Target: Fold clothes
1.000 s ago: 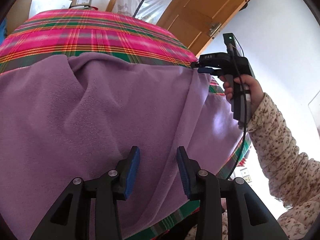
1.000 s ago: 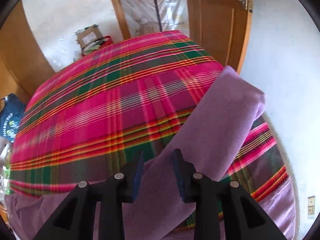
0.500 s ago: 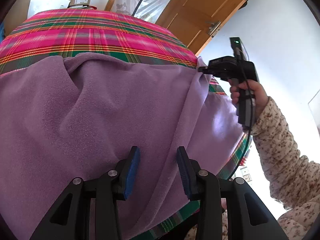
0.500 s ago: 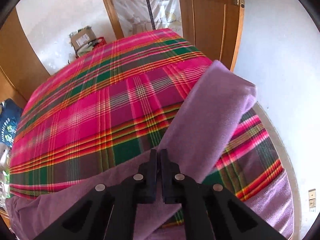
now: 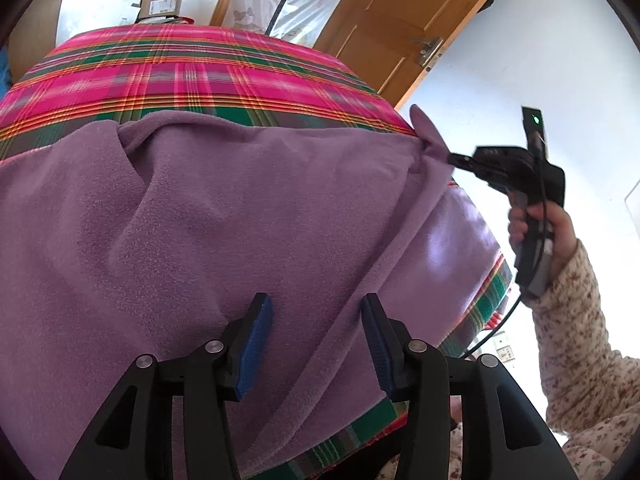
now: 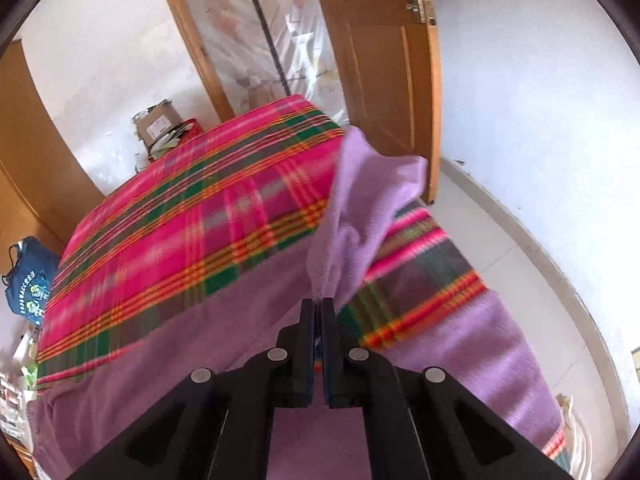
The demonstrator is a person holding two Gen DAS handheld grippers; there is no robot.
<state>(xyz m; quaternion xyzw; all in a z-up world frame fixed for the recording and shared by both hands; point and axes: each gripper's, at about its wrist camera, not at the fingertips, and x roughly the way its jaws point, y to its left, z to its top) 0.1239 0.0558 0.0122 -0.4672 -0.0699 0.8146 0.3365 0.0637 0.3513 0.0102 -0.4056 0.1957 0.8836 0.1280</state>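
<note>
With the right tongs [image 6: 319,304] pinching only a tip of the purple fleece [image 5: 240,220] and the left tongs [image 5: 316,344] opening around nothing, that corner may slip free under tension.

plaid bedspread [image 6: 208,216] motion-blurred, purple fleece garment [image 5: 200,240] cut off at frame bottom

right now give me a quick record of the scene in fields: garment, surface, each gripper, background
garment: purple fleece spread on the bed, one corner lifted
surface: plaid bedspread, pink, green and orange
right gripper: shut on a pinched corner of the fleece, held up off the bedspread
left gripper: jaws opening, fleece edge between the pads, not pinched
background: wooden door, cardboard box, blue bag
</note>
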